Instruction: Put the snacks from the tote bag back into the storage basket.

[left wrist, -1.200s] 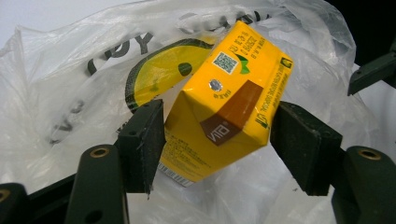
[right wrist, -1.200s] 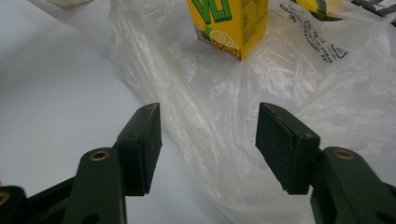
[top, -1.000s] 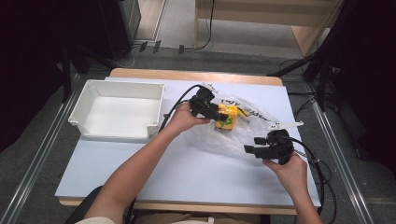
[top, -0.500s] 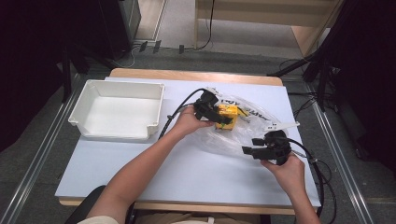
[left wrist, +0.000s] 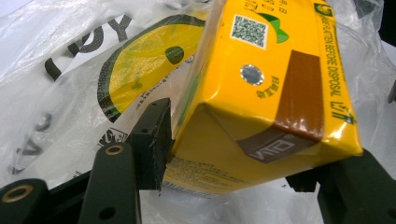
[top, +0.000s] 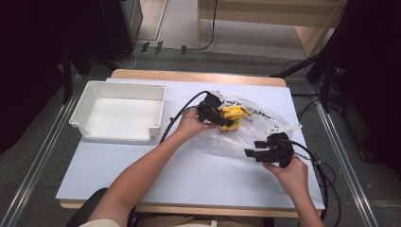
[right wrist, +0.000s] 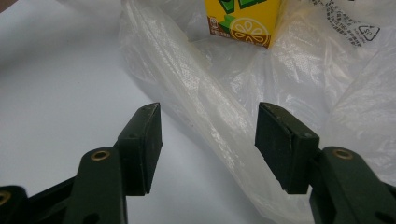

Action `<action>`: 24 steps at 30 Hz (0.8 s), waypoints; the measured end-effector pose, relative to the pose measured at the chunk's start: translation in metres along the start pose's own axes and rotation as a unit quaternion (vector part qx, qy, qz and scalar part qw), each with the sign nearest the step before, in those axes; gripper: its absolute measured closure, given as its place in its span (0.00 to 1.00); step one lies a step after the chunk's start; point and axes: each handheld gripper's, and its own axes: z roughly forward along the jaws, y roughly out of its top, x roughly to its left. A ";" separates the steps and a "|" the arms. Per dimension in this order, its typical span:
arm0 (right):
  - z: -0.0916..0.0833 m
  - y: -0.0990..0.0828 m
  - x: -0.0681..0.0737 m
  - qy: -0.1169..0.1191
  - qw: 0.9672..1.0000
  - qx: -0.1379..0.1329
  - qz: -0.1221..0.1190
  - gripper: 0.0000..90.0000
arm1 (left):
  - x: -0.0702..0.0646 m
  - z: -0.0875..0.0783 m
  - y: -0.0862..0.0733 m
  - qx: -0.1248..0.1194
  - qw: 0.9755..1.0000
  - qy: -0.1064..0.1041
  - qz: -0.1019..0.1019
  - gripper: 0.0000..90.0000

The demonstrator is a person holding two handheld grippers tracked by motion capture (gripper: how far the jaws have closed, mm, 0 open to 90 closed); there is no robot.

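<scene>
My left gripper has just been closing on the juice box; thin bag could snag. Right gripper hangs released.

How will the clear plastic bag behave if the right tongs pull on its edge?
The plastic bag looks thin and crumpled, so it will probably fold and stretch rather than keep its shape. Its glossy film may slip between the right tongs. The yellow carton on it might tip.

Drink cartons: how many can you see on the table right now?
1. The yellow drink carton lies on the clear plastic bag mid-table, between the left gripper jaws. More could be hidden under the bag's folds.
</scene>
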 end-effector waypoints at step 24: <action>0.004 -0.001 0.001 0.003 1.000 0.006 -0.001 0.48 | -0.008 -0.001 -0.001 0.002 0.998 0.030 0.047 0.55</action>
